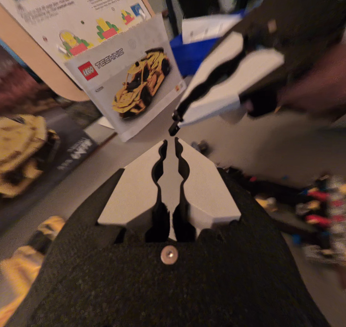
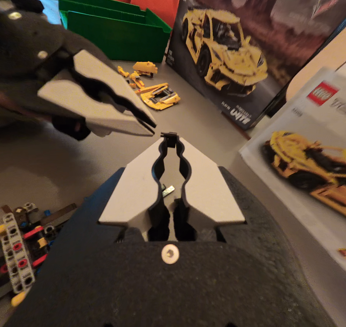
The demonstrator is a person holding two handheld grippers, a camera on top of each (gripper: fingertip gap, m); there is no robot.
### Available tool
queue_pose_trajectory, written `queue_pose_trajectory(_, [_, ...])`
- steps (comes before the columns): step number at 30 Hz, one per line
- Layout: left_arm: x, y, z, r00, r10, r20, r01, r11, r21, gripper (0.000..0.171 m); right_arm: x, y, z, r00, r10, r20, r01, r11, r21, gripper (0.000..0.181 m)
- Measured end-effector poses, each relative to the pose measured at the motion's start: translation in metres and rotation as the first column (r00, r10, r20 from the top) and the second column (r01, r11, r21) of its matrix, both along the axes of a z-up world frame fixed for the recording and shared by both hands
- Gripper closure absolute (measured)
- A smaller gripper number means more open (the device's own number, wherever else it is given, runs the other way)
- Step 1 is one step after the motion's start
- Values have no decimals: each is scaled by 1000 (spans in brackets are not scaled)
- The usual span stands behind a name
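Right gripper (image 2: 170,140): fingers closed on a small black piece (image 2: 169,139), pinched at the tips above the grey worktop (image 2: 196,112). Left gripper (image 1: 170,141): fingers nearly together with a narrow gap, holding nothing, tips just beside the black piece. Instruction booklet (image 1: 131,85) lies beyond; yellow car parts (image 2: 157,93) sit near a green bin (image 2: 116,35).

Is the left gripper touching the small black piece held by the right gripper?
Apart. The left wrist view shows bare table between the left gripper tips and the small black piece pinched in the right gripper.
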State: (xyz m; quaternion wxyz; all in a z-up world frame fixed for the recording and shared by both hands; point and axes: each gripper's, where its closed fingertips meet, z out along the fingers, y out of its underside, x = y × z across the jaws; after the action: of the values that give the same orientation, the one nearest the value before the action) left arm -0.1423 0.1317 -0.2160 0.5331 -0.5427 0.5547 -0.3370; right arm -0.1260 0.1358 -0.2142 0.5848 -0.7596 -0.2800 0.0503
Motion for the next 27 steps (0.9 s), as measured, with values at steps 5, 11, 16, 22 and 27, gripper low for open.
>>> queue_pose_trajectory(5, [-3, -13, 27, 970, -133, 203, 199, 915, -351, 162, -8, -3, 14, 985, -28, 168, 3, 989, 150, 173])
queue_pose_trajectory(11, [-1, -20, 26, 968, -151, 202, 220, 896, -386, 162, -12, -4, 18, 957, -64, 282, -3, 973, 231, 173])
queue_pose_trajectory(16, [0, -21, 26, 958, -163, 235, 259, 843, -472, 163, -12, -5, 20, 923, -86, 374, -24, 960, 279, 174])
queue_pose_trajectory(22, [-5, -26, 34, 929, -227, 292, 343, 823, -453, 168, -20, -11, 23, 988, 100, 117, -124, 967, 222, 174])
queue_pose_trajectory(27, [-22, -5, 55, 915, -163, 369, 324, 842, -431, 144, -26, -31, 44, 771, 323, -549, -355, 934, 50, 174])
